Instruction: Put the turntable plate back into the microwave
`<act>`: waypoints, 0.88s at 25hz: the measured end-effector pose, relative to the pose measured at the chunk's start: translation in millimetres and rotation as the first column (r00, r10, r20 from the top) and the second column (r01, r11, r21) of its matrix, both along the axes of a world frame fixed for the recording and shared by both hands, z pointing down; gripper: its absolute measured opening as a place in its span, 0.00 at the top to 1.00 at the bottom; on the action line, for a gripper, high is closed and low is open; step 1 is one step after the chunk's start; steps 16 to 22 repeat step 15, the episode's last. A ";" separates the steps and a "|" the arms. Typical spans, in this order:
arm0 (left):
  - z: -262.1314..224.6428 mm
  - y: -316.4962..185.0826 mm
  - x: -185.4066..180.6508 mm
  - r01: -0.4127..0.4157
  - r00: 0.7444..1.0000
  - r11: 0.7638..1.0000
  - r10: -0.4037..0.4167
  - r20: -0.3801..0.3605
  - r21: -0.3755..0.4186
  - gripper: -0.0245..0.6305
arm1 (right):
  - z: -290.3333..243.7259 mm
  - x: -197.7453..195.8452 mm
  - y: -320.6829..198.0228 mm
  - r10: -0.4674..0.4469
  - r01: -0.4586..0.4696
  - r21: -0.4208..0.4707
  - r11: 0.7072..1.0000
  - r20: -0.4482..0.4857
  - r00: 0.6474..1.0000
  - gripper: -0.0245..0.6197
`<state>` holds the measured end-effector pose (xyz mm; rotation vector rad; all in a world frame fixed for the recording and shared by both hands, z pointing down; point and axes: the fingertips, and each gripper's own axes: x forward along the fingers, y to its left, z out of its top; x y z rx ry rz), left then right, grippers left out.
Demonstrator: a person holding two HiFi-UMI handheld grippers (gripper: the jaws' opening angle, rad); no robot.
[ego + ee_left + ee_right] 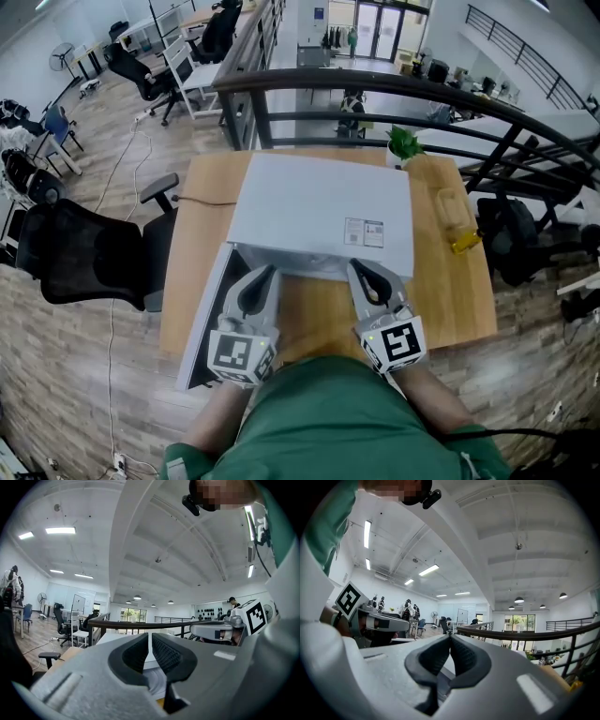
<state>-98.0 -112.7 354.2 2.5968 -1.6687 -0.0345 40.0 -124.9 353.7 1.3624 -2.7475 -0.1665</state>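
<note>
A white microwave (319, 211) stands on the wooden table (459, 300), its door (208, 314) swung open to the left. Both grippers point level at its front opening. My left gripper (267, 272) is at the opening's left side and its jaws are shut, with nothing visible between them (150, 634). My right gripper (359, 267) is at the right side, also shut and empty (450, 635). A pale ribbed surface (156, 683) shows low beneath the left jaws; I cannot tell whether it is the turntable plate. The microwave's top hides its cavity in the head view.
A small green plant (403, 142) and a yellow object (464, 242) sit on the table to the right of the microwave. A black office chair (84, 248) stands left of the table. A dark railing (375, 89) runs behind it.
</note>
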 end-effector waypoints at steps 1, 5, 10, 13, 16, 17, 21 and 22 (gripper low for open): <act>0.4 0.2 0.5 0.000 1.000 1.000 0.000 0.002 -0.002 0.91 | 0.3 0.1 0.3 -0.002 0.002 -0.001 1.000 -0.001 1.000 0.95; 2.9 -0.5 3.9 -0.002 1.000 1.000 0.002 0.006 -0.007 0.91 | 2.1 2.1 0.3 -0.008 0.008 -0.005 1.000 0.001 1.000 0.95; 9.9 -4.1 10.1 -0.004 1.000 1.000 0.005 0.012 -0.023 0.91 | 7.4 6.5 -0.4 -0.013 0.013 -0.015 1.000 -0.004 1.000 0.95; 12.1 -6.5 15.4 -0.006 1.000 1.000 0.006 0.026 -0.024 0.91 | 10.4 9.9 -1.5 -0.017 0.017 -0.018 1.000 -0.008 1.000 0.95; 12.8 -8.5 18.8 -0.005 0.999 1.000 0.006 0.037 -0.022 0.91 | 11.3 11.7 -2.2 -0.022 0.021 -0.017 1.000 -0.009 1.000 0.95; 12.8 -8.5 18.8 -0.005 0.999 1.000 0.006 0.037 -0.022 0.91 | 11.3 11.7 -2.2 -0.022 0.021 -0.017 1.000 -0.009 1.000 0.95; 12.8 -8.5 18.8 -0.005 0.999 1.000 0.006 0.037 -0.022 0.91 | 11.3 11.7 -2.2 -0.022 0.021 -0.017 1.000 -0.009 1.000 0.95; 12.8 -8.5 18.8 -0.005 0.999 1.000 0.006 0.037 -0.022 0.91 | 11.3 11.7 -2.2 -0.022 0.021 -0.017 1.000 -0.009 1.000 0.95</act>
